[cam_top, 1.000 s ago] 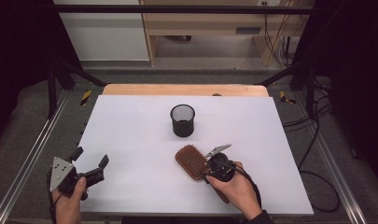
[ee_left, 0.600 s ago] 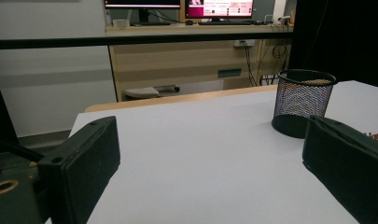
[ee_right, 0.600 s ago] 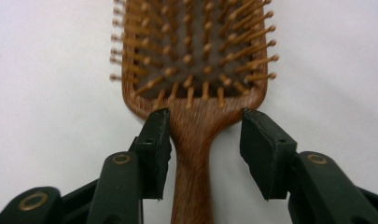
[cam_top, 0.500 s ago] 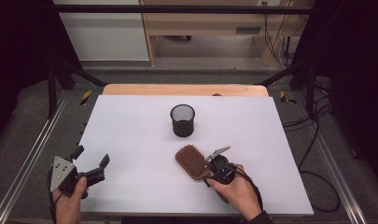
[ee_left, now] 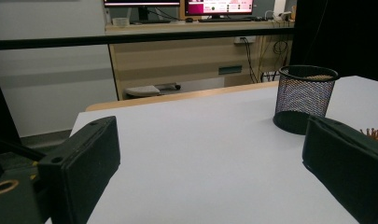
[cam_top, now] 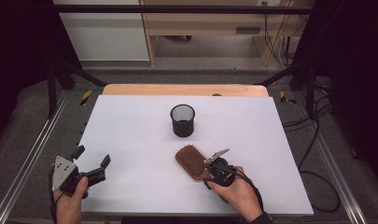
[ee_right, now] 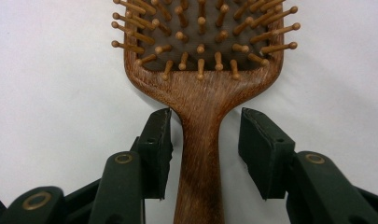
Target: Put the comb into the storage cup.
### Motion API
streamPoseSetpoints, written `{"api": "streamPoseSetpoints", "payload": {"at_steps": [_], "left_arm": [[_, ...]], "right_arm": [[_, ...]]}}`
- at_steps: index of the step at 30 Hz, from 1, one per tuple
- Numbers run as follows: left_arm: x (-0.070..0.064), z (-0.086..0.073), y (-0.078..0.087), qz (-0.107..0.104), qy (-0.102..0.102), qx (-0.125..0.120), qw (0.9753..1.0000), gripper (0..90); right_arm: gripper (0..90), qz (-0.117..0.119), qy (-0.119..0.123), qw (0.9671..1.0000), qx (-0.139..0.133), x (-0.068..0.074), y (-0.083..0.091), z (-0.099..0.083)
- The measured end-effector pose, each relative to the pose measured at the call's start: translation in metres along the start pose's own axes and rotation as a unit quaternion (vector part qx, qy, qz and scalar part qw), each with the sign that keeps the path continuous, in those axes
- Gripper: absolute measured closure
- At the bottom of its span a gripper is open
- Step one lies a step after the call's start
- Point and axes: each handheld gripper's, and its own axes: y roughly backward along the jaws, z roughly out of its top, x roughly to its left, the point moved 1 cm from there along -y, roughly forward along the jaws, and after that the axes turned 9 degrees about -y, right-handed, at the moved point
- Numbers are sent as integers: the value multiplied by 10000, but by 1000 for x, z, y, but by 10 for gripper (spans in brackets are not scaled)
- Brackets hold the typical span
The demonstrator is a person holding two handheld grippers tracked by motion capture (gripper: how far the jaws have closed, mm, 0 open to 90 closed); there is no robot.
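Observation:
A wooden paddle hairbrush (cam_top: pixel 190 160) lies bristles up on the white table (cam_top: pixel 130 126), right of centre near the front. My right gripper (cam_top: pixel 206 173) is open, and its jaws straddle the brush handle (ee_right: pixel 200 154) just below the head. A small gap shows on each side of the handle. My left gripper (cam_top: pixel 92 157) sits low at the front left corner, open with nothing between its fingers (ee_left: pixel 84 158). A black mesh cup (cam_top: pixel 183 120) stands upright at the table's middle, also seen ahead of the left gripper (ee_left: pixel 210 140) as a mesh cup (ee_left: pixel 305 98).
A wooden strip (cam_top: pixel 184 89) runs along the table's far edge. Metal rails (cam_top: pixel 32 154) flank the table on both sides, and cables (cam_top: pixel 317 140) hang off the right. Behind stand a desk and monitors (ee_left: pixel 177 7).
My right gripper has edged slightly lower and closer around the brush handle. The left gripper, the brush and the cup have stayed put.

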Motion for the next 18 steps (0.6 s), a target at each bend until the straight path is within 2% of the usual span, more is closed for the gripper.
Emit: {"api": "streamPoseSetpoints", "payload": {"at_steps": [13, 18], "left_arm": [[-1, 0, -1, -37, -36, 29, 10000, 41], [-1, 0, -1, -38, -43, 36, 10000, 41]], "right_arm": [[612, -184, 295, 9992, 216, 5, -1, 4], [624, -253, 369, 9982, 397, 7, -1, 7]]}}
